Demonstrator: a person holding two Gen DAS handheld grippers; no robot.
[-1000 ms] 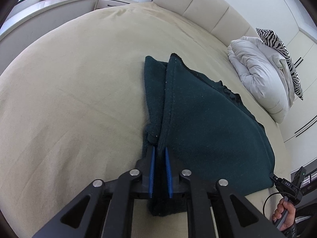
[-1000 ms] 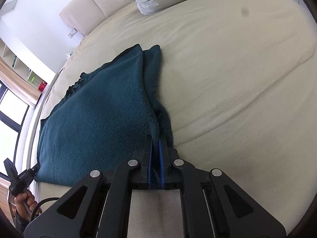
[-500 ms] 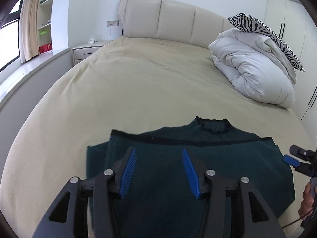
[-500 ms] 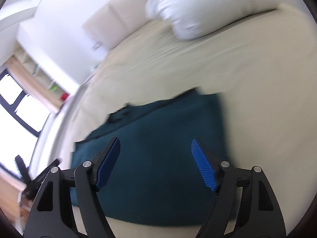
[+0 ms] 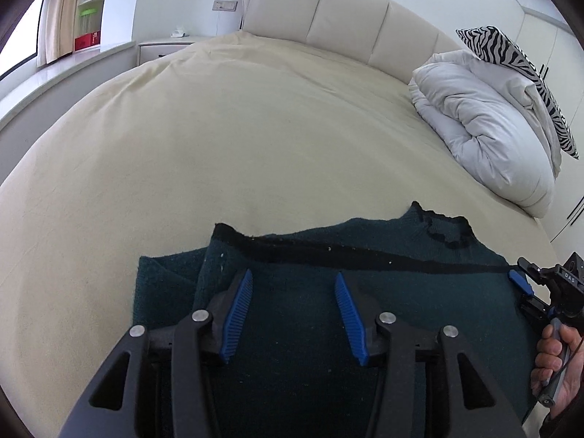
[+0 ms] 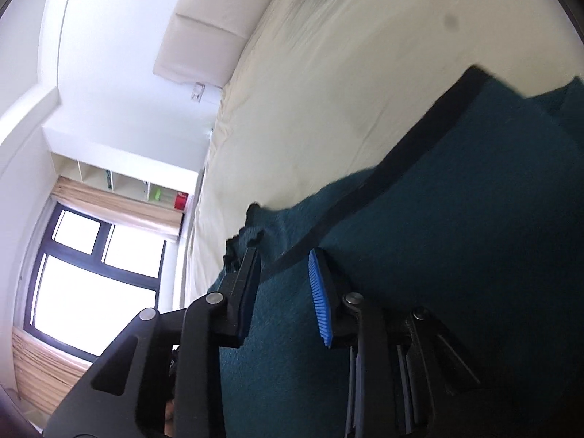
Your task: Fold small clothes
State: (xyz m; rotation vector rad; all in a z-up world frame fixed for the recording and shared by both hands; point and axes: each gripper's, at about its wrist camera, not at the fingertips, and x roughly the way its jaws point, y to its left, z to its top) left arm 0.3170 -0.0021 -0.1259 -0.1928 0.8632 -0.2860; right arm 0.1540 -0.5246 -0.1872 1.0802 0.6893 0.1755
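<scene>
A dark teal sweater (image 5: 401,292) with black trim lies folded on the beige bed (image 5: 255,127), collar toward the headboard. My left gripper (image 5: 293,273) hovers over its left half, open, with nothing between the blue pads. At the sweater's right edge a hand (image 5: 551,361) holds my right gripper (image 5: 523,294). In the right wrist view that gripper (image 6: 283,255) is rolled on its side, its jaws closing around the trimmed edge of the sweater (image 6: 474,237). A gap still shows between the pads, with cloth in it.
A rolled white duvet (image 5: 485,127) and a zebra-striped pillow (image 5: 511,51) sit at the bed's far right by the padded headboard (image 5: 346,18). A nightstand (image 5: 164,45) stands at the far left. A window (image 6: 84,262) lies beyond the bed.
A second ago both grippers were shut on the sweater's folded edges. Both then let go and opened. Since then the right gripper has rolled, gone to the sweater's right edge and narrowed.
</scene>
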